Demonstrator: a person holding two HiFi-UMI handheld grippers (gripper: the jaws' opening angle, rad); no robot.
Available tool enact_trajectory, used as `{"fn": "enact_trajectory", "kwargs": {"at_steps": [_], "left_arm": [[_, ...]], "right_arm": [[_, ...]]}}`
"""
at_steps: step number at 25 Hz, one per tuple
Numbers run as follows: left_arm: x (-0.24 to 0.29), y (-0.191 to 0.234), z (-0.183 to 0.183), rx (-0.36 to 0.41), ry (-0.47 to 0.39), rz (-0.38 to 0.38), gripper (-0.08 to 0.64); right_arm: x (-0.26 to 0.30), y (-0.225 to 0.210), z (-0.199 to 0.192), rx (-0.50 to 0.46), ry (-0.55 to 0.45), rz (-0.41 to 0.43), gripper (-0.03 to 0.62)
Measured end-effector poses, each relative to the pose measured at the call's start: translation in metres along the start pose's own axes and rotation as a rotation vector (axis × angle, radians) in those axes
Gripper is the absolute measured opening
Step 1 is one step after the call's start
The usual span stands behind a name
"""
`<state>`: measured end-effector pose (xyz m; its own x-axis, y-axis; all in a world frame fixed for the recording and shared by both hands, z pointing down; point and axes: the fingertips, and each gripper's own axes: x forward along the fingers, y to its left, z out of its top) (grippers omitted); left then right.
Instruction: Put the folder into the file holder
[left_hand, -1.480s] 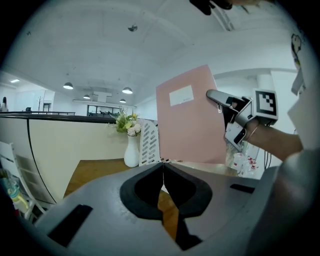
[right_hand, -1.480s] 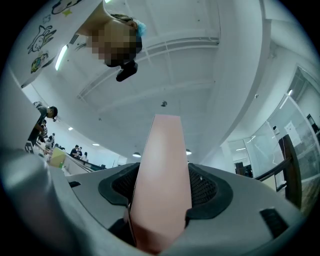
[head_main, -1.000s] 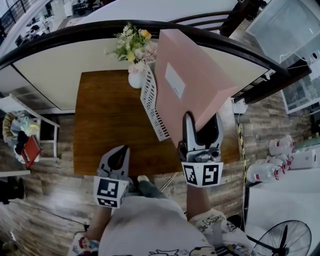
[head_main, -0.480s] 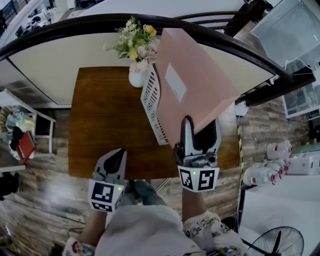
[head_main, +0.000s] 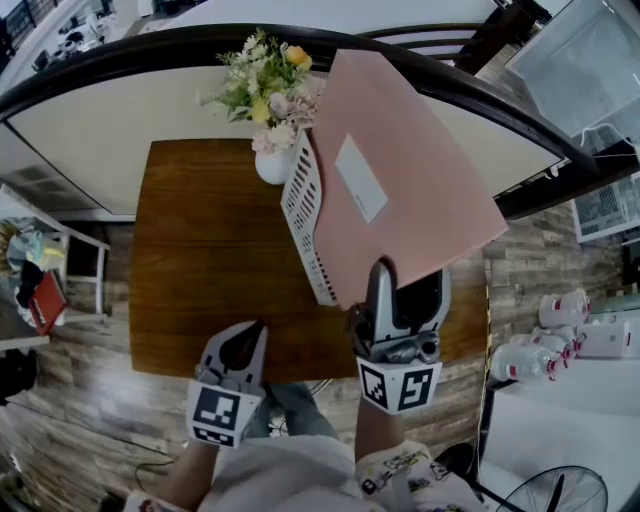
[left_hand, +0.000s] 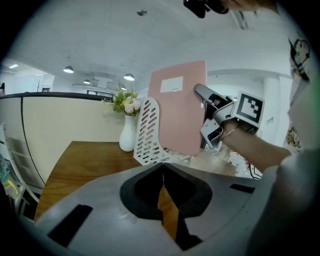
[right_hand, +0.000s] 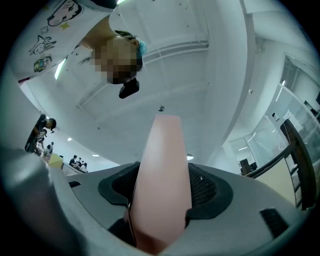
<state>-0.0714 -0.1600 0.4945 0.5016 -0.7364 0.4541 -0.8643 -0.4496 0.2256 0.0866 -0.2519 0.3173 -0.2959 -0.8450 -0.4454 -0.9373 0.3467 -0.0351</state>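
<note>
A large pink folder (head_main: 400, 180) with a white label is held up, tilted, over the right part of the wooden table (head_main: 200, 250). My right gripper (head_main: 405, 278) is shut on its near lower edge; in the right gripper view the folder (right_hand: 165, 175) fills the space between the jaws. The folder's left edge sits just above the white slotted file holder (head_main: 303, 210), which stands on the table. My left gripper (head_main: 243, 340) hovers at the table's near edge, shut and holding nothing. From the left gripper view the folder (left_hand: 177, 112) rises behind the file holder (left_hand: 147, 135).
A white vase of flowers (head_main: 268, 105) stands on the table just behind the file holder. A dark curved rail (head_main: 100, 70) and a low wall run behind the table. A small shelf (head_main: 55, 285) stands at the left; bottles (head_main: 545, 345) are on the floor at the right.
The folder has risen and swung a little to the right in my right gripper's hold, its lower edge now above the file holder. The left gripper has barely moved.
</note>
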Motion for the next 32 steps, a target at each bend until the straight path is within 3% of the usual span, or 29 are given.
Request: {"fn": "enact_trajectory", "kwargs": {"at_steps": [15,32], "left_arm": [[0.02,-0.012,-0.025,-0.037,0.044,-0.013,0.006],[0.022,-0.006,-0.015,-0.043,0.02,-0.016,0.006]], "right_arm": [[-0.003,-0.015,-0.02,0.027,-0.113,-0.001,0.29],[-0.027,0.008,-0.038,0.009,0.011,-0.032,0.29]]}}
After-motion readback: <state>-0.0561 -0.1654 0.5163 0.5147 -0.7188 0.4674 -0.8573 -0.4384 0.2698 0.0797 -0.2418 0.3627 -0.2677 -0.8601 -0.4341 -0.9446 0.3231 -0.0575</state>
